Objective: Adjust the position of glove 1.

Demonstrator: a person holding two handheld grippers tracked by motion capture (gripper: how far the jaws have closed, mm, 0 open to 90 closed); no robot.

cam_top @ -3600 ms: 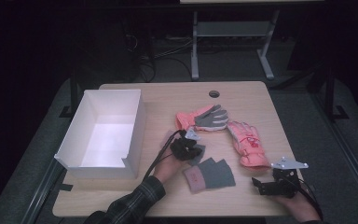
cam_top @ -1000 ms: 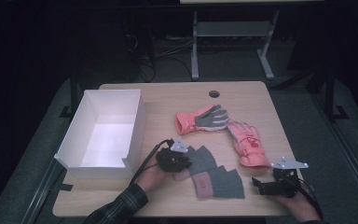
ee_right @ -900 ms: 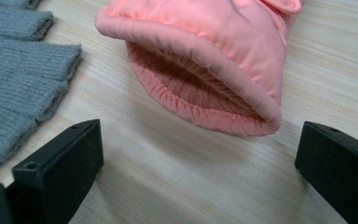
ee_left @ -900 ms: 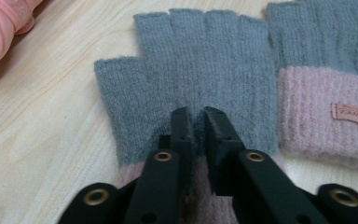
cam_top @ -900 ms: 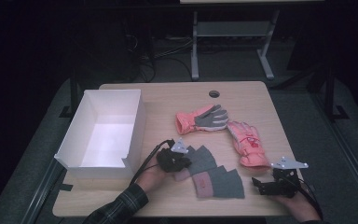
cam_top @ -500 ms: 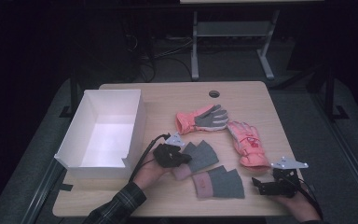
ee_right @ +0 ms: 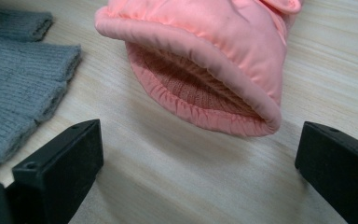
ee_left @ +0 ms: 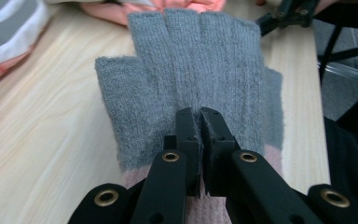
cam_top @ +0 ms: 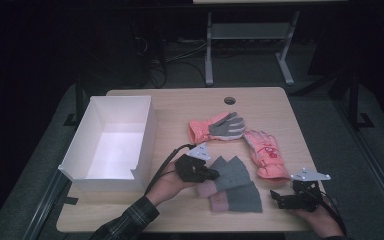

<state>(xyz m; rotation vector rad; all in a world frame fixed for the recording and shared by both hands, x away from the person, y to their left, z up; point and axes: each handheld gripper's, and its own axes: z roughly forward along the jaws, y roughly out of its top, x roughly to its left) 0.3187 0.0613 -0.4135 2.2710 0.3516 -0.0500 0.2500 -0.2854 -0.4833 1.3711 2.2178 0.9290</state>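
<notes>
High view: the left hand-held gripper [cam_top: 211,174] is pinching the upper grey knit glove [cam_top: 230,172] near the front middle of the worktop [cam_top: 180,107]. In the left gripper view, the two black jaws are standing almost together, with a fold of the grey knit glove [ee_left: 186,79] caught between the pads just above its pink cuff; the glove's short open fingers are pointing away from the camera. This glove is overlapping a second grey glove [cam_top: 242,200] of the same make, which is lying flat on the worktop just in front of it, pink cuff to the left.

The right hand-held gripper [cam_top: 280,199] is resting at the front right of the worktop, its jaws pointing left towards the second grey glove. In the right gripper view its jaws are standing wide apart and gripping nothing; the bare wood is lying between them, and the open cuff of a pink padded glove [ee_right: 205,60] is facing the camera beyond them. In the high view that pink padded glove [cam_top: 264,154] is lying just right of the grey pair, near the right hand-held gripper. A second pink glove [cam_top: 217,127], grey palm upward, is lying behind it towards the middle of the worktop. A white open box [cam_top: 75,155] is sitting at the left, well apart from the gloves.
</notes>
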